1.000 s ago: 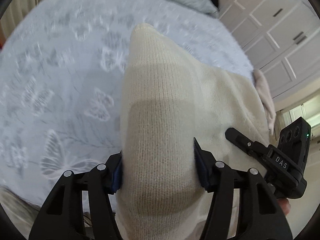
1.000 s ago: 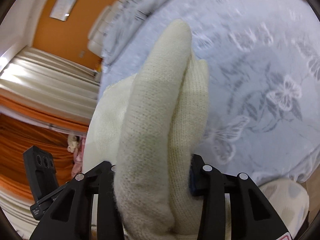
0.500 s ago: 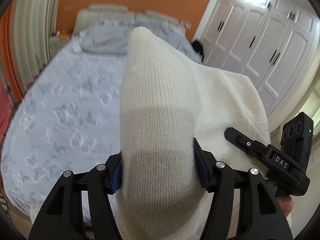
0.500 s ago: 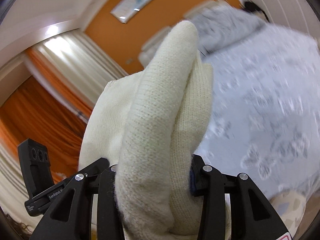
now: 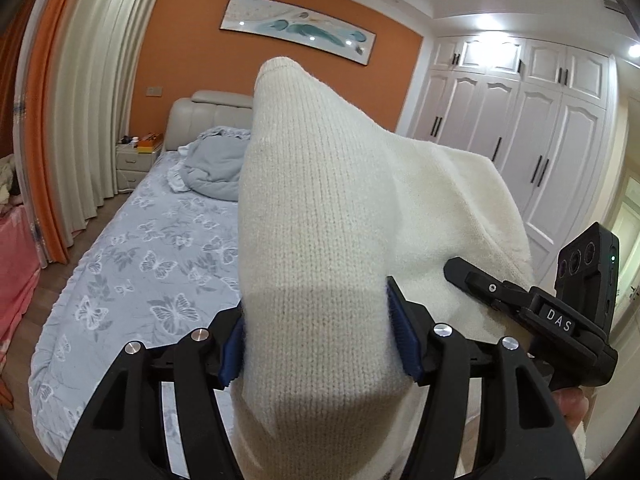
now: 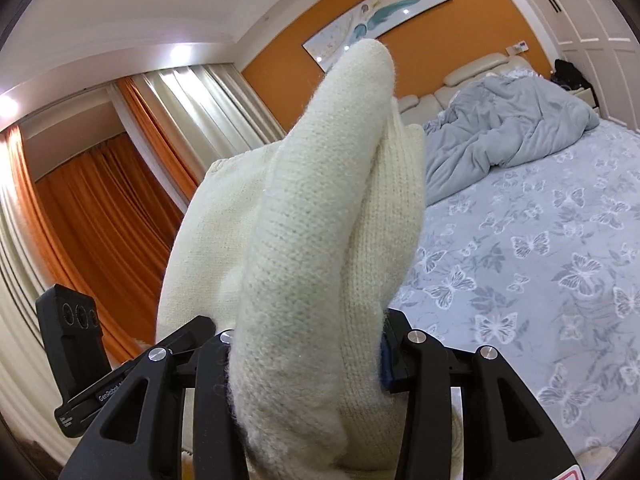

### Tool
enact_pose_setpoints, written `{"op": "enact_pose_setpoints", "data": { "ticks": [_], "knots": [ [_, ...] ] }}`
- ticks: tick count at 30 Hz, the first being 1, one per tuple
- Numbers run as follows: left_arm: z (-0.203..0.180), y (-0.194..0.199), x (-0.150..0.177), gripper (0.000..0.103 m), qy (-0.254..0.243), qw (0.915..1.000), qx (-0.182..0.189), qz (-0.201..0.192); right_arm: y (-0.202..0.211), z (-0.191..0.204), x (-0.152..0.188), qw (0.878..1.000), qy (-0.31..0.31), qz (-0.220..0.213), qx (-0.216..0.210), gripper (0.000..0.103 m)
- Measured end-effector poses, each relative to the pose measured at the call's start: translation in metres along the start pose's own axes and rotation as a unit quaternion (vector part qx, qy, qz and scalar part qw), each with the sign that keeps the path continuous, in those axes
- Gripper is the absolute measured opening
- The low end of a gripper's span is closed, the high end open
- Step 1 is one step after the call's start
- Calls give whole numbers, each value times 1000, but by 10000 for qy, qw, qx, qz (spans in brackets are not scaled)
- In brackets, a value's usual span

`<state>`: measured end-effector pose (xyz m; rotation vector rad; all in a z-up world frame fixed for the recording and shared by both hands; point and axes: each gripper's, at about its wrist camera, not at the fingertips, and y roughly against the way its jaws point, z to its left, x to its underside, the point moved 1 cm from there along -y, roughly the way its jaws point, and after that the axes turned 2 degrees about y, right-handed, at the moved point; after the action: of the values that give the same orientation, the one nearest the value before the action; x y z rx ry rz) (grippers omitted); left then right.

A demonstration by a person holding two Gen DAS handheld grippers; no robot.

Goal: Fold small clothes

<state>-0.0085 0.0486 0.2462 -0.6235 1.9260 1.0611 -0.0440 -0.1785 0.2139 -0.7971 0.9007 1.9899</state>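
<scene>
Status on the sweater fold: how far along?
Early. Done: the cream sweater is picked up, with the left gripper and right gripper each shut on bunched knit. In hand: it hangs in the air above the bed. Left: no neat fold shows yet; laying it flat and folding remain.

The cream knit garment [image 5: 320, 240] bunched in both jaws blocks the middle of each wrist view. Beyond it, the butterfly-print bed [image 6: 540, 260] lies flat and open along its foot and near side. A crumpled grey duvet [image 6: 500, 136] occupies the head end, against the headboard [image 5: 208, 116]. Curtains [image 5: 80, 120] and a nightstand [image 5: 134, 160] stand beside the bed's far-left corner.
</scene>
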Motion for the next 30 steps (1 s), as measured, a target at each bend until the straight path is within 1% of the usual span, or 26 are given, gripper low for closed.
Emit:
{"op": "enact_pose_setpoints", "data": {
  "ticks": [1,2,3,4,5,6,7,8,9,10,11,12,13,15,16,17,18,19,20,22,24,25,26,27,28,30],
  "knots": [
    [6,-8,1,60,51,10000,-33,74,-12,-7,2,9999,-47,81,42,43],
    [14,-15,4,63,97,9998,-74,161,-26,-17,7,9997,-88,184,109,49],
    [27,-33,11,65,150,9994,-157,282,-45,-31,17,9991,-89,333,232,53],
    [38,-49,21,69,203,9986,-231,424,-67,-51,33,9978,-47,488,454,59],
    [54,-76,38,77,294,9965,-332,707,-80,-68,48,9960,-48,617,646,61],
    [67,-95,55,79,363,9943,-424,908,-101,-100,74,9915,-128,854,970,70],
    [82,-116,76,83,471,9911,-549,1119,-115,-127,98,9838,-268,1114,1378,71],
    [99,-137,99,84,570,9865,-726,1355,-124,-160,126,9707,-560,1472,1817,70],
    [120,-159,133,83,718,9764,-1102,1715,-125,-182,146,9607,-858,1683,2032,69],
    [136,-172,157,78,856,9665,-1380,1988,-120,-204,170,9496,-1246,1877,2178,62],
    [153,-180,187,69,1022,9518,-1679,2355,-113,-216,186,9442,-1516,1966,2163,49],
    [161,-179,201,70,1164,9464,-1683,2500,-107,-222,198,9412,-1684,2058,2083,45],
    [167,-175,213,70,1360,9431,-1611,2573,-101,-223,207,9396,-1685,2162,2050,45],
    [171,-166,225,71,1637,9406,-1494,2572,-97,-212,208,9441,-1345,2234,2017,44],
    [170,-165,226,71,1632,9416,-1465,2554,-98,-202,203,9474,-1112,2248,1986,42],
    [165,-165,225,72,1554,9433,-1489,2527,-100,-194,199,9503,-922,2241,1953,36],
    [159,-167,222,72,1394,9467,-1526,2470,-107,-188,196,9532,-730,2234,1904,30],
    [151,-170,220,75,1267,9493,-1547,2428,-119,-181,193,9541,-529,2326,1812,12],
    [145,-175,216,76,1143,9510,-1593,2392,-126,-181,192,9530,-474,2410,1774,2],
    [138,-188,217,76,1014,9500,-1566,2505,-148,-179,197,9464,-284,2661,1809,2],
    [136,-207,225,76,847,9449,-1642,2704,-175,-195,215,9269,-107,3073,2151,2],
    [138,-217,232,76,770,9412,-1744,2789,-184,-204,224,9198,-151,3237,2213,0],
    [141,-225,238,76,720,9367,-1848,2887,-190,-209,230,9182,-219,3292,2192,0],
    [146,-236,248,76,701,9280,-1973,3083,-192,-213,231,9196,-292,3266,2163,0],
    [150,-241,255,77,769,9234,-1990,3190,-191,-212,229,9180,-368,3299,2172,0],
    [157,-242,260,77,1046,9197,-1948,3245,-187,-204,222,9161,-313,3300,2255,0]
  ]
}}
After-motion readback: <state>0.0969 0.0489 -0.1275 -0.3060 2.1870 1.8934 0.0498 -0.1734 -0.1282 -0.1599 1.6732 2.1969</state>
